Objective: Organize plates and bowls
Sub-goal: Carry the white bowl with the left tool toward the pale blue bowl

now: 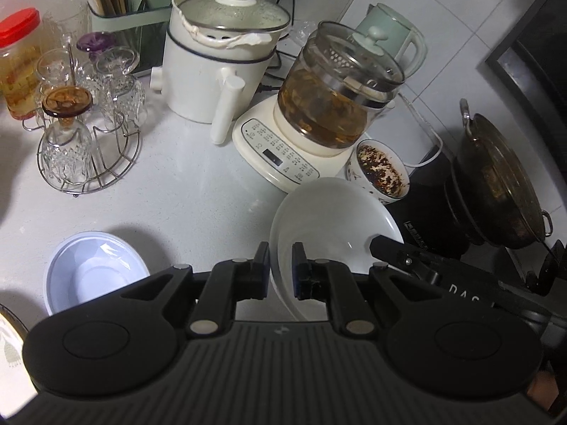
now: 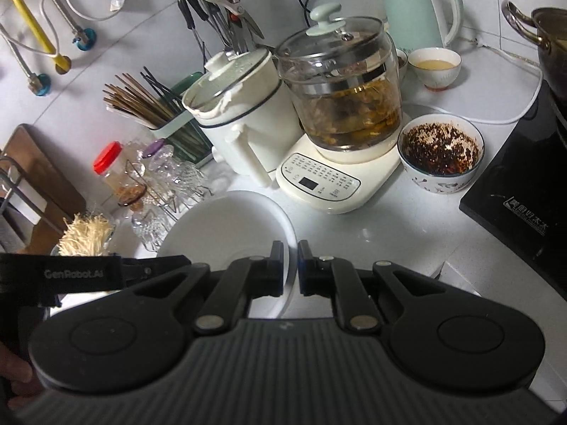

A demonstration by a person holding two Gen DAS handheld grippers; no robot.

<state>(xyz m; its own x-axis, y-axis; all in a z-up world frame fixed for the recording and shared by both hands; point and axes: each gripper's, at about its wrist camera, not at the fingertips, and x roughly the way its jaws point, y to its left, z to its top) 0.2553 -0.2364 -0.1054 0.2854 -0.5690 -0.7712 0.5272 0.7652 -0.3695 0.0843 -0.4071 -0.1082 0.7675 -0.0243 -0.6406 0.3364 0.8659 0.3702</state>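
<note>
Step in hand, as I read it: both grippers carry one white plate off the tabletop, mid-transfer, probably to stack or rehome it.

Left to right in the left wrist view: the small white bowl (image 1: 95, 271) sits on the tabletop (image 1: 184, 184) at lower left, well apart from the plate, empty. The left gripper (image 1: 280, 269) has its jaws pinched together on the near left rim of the white plate (image 1: 329, 219); the rim passes between the pads, plate tilted, its far edge near the kettle base (image 1: 283, 156) and the chili bowl (image 1: 381, 171). The tip of the right gripper shows at the plate's right rim.

Right wrist view: the plate (image 2: 226, 226) lies left of and ahead of the right gripper (image 2: 291, 269), whose jaws are clamped on its right rim, with only the thin edge between the pads. The left gripper's body comes in from the left at the plate's near edge. The chili bowl (image 2: 441, 157) and the black induction cooker (image 2: 521, 198) stand to the right, clear of the plate.

Next move calls for: both hands moving together so the plate does not twist out of the thin rim grips; keep it clear of the glass kettle (image 2: 343, 88) and the glass rack (image 1: 85, 134). A likely target is the small bowl's area at left, but the destination is not visible, so I cannot tell. Risk: the glazed rim could slip if one gripper leads.
</note>
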